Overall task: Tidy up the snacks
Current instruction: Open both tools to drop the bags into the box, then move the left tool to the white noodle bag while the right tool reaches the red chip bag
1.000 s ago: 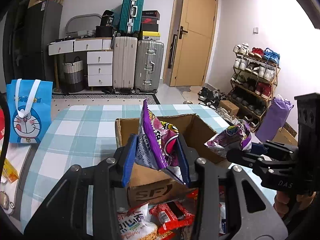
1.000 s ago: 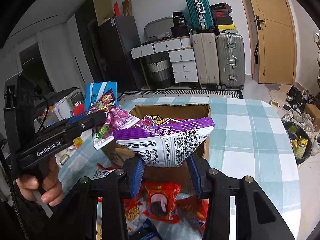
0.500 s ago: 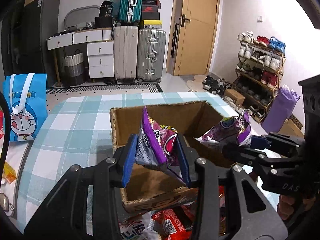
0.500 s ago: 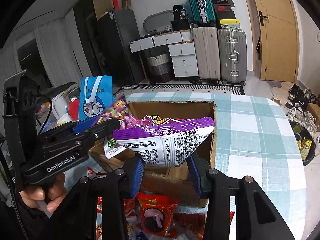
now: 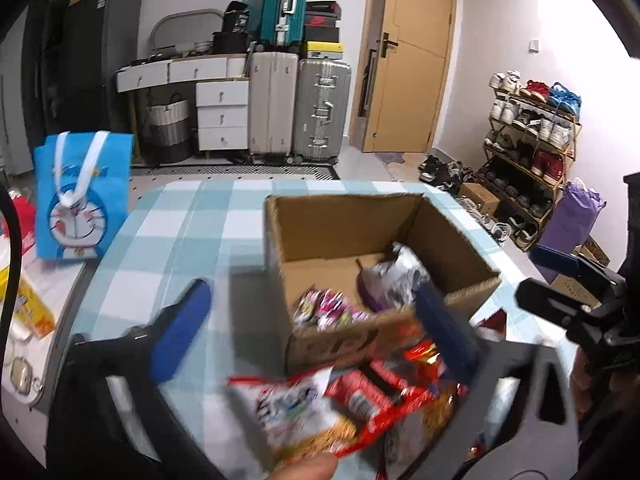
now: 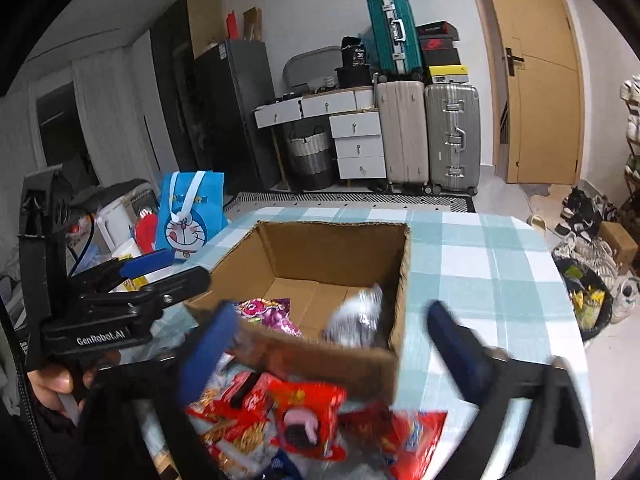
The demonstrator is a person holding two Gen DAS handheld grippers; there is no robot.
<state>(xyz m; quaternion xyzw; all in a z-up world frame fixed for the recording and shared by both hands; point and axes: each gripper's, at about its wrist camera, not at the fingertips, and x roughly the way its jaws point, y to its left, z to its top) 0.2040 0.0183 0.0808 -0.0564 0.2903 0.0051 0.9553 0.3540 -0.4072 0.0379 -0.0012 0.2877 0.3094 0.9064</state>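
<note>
An open cardboard box point(image 5: 348, 200) point(image 6: 332, 225) stands on the checked table. Two purple snack bags lie loose on its floor: a pink-purple one point(image 5: 328, 309) point(image 6: 268, 312) and a silvery one point(image 5: 396, 280) point(image 6: 360, 316). My left gripper point(image 5: 312, 332) point(image 6: 190, 266) hangs at the box's near-left corner, its jaws opening wide and holding nothing. My right gripper point(image 6: 332, 348) point(image 5: 536, 280) hangs over the box's near wall, jaws also opening wide, nothing gripped. Red and white snack packs point(image 5: 360, 400) point(image 6: 304, 412) lie heaped in front of the box.
A blue cartoon gift bag point(image 5: 82, 196) point(image 6: 190, 216) stands left of the table. Suitcases point(image 5: 296, 108), white drawers point(image 6: 356, 144), a door point(image 5: 404, 60) and a shoe rack point(image 5: 528, 132) line the room behind. Checked cloth point(image 6: 480, 264) stretches right of the box.
Both grippers went from shut on purple snack bags to wide apart. The two bags have dropped into the box. Both grippers have sunk a little toward the box.
</note>
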